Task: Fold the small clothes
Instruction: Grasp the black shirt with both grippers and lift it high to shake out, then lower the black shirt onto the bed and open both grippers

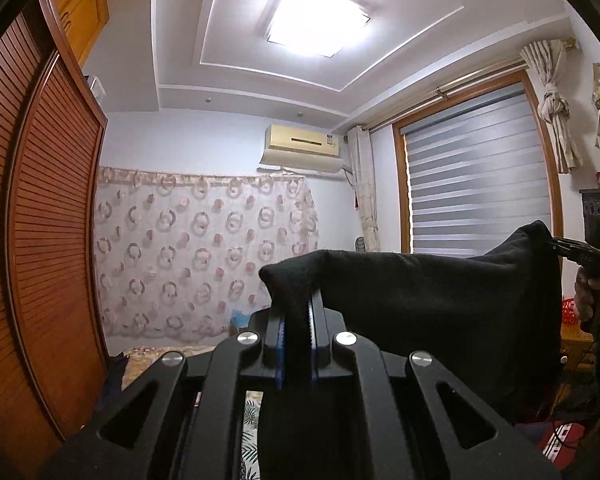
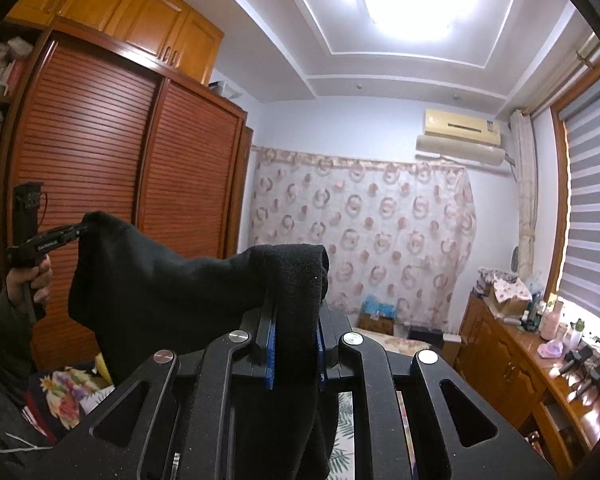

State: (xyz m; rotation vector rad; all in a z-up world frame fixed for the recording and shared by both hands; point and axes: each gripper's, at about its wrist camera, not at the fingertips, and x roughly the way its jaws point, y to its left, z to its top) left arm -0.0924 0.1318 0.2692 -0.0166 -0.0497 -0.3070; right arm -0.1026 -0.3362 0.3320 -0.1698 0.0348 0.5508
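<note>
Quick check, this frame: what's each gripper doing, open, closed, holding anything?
Left gripper: closed on one corner of the black garment.
Right gripper: closed on the garment's other corner, cloth held up between them.

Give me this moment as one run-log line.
left gripper: shut on black garment | right gripper: shut on black garment | garment: held up, spread between them

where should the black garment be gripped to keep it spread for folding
At its two top corners, as now: the left gripper is shut on one corner of the black garment, the right gripper on the other. Come in level from the near side. The top edge sags between them, so wider-set grips would likely hang it flatter.
</note>
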